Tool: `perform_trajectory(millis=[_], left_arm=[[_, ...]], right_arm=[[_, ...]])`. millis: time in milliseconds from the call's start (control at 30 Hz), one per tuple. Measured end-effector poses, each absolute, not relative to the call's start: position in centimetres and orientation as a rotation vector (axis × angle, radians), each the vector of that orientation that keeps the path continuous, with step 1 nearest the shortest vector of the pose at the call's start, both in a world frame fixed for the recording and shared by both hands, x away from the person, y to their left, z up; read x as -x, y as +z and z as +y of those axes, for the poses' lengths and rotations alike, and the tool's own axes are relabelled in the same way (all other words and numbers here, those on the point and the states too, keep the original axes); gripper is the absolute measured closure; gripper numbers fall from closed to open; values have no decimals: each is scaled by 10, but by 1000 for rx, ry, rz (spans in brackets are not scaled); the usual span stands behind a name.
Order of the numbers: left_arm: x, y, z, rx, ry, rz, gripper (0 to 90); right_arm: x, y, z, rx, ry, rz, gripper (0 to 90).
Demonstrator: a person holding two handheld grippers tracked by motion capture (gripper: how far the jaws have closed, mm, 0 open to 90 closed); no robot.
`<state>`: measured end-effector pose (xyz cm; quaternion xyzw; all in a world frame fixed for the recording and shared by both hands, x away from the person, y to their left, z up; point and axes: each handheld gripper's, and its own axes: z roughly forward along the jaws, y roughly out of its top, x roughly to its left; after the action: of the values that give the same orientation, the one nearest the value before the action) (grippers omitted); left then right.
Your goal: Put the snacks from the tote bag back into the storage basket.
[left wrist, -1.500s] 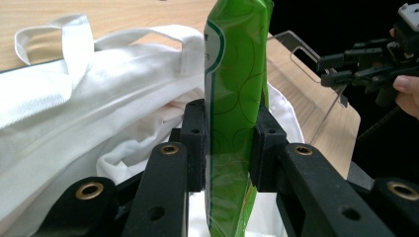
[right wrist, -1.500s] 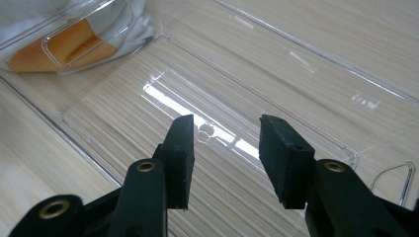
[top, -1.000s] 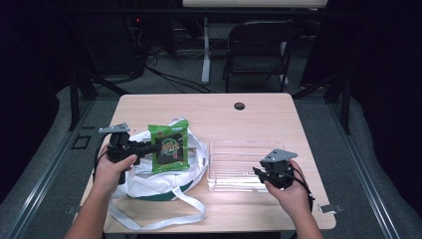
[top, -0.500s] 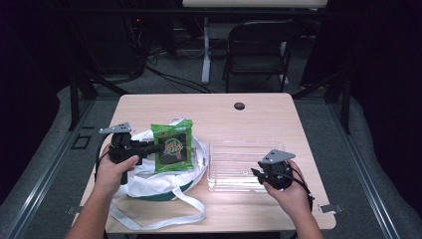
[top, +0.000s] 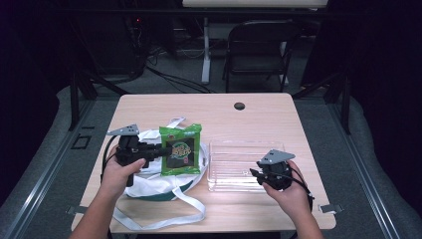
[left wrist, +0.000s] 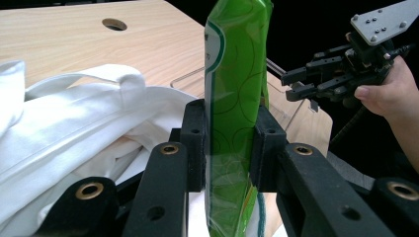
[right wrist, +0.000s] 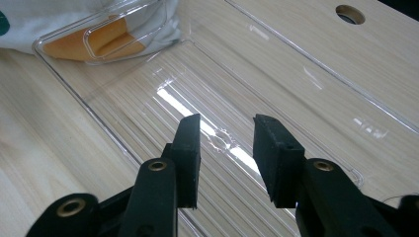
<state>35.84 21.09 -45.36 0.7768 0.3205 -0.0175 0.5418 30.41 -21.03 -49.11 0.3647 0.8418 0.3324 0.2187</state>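
Over table (top: pixel 259 119), green packet (top: pixel 180 149) upright in left gripper (top: pixel 160 151) jaws

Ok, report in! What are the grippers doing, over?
Left gripper shut on green packet, above white bag. Right gripper open, empty, at clear tray. Nothing in between.

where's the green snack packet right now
In the high view the green snack packet is left of centre, clamped in the left gripper above the white bag, left of the clear tray.

One green snack packet (top: pixel 180 148), one white cloth bag (top: pixel 154 181), one clear plastic tray (top: pixel 239 167). Two grippers: left gripper (top: pixel 154 150), right gripper (top: pixel 255 173). One chair (top: pixel 259 52) behind.
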Motion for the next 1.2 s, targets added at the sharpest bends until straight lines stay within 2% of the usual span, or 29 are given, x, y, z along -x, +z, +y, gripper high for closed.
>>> perform_trajectory(millis=[667,1200], left_arm=[[-348,-453,184,-1879,-78,689,729],[-341,-454,168,-1910,-94,651,729]], right_arm=[[-301,-483,-204,-965,932,2368,635],[-304,-460,-190,-897,1015,2467,631]])
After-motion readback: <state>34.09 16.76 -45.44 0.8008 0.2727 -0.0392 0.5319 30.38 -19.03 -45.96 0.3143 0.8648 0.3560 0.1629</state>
